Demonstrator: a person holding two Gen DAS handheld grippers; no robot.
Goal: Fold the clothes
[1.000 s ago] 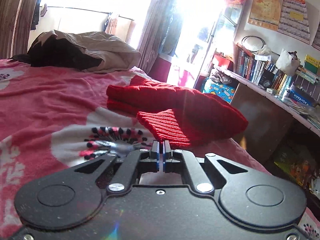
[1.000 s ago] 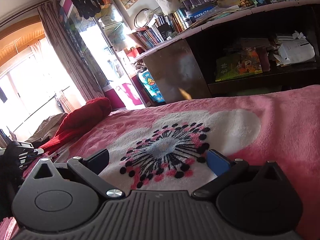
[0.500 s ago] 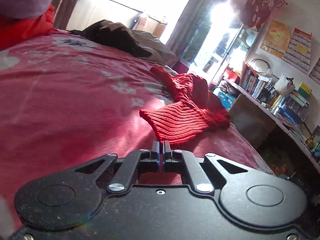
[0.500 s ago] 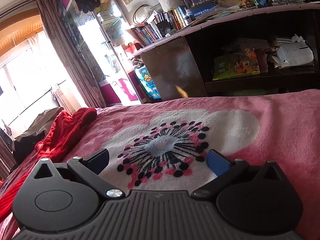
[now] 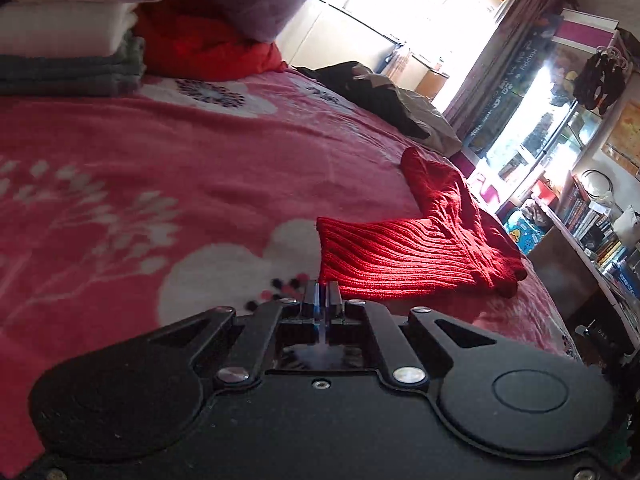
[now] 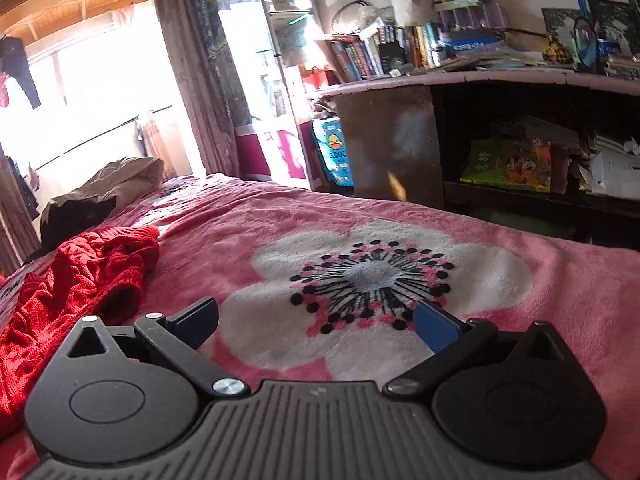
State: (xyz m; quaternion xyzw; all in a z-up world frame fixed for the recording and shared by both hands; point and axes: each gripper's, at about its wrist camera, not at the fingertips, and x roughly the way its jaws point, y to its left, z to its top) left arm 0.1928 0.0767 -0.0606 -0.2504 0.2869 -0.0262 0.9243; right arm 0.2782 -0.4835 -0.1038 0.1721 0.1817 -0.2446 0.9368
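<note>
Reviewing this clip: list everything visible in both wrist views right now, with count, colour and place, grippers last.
red knit sweater: one, red, ribbed, lying partly folded on the bed ahead of the left gripper.
bed blanket: one, pink with white flowers, covering the bed.
folded linens: a stack, white and grey-green, far left corner of the bed.
red bundle: one, red, beside the stack.
dark garment pile: one, black and beige, far end of the bed.
desk shelf: one, brown, beside the bed, carrying rows of books.
duck-print box: one, blue, on the floor by the desk.
left gripper: black, jaws shut, at the sweater's near edge; whether it pinches cloth is unclear.
right gripper: black with blue pads, open over the blanket.
</note>
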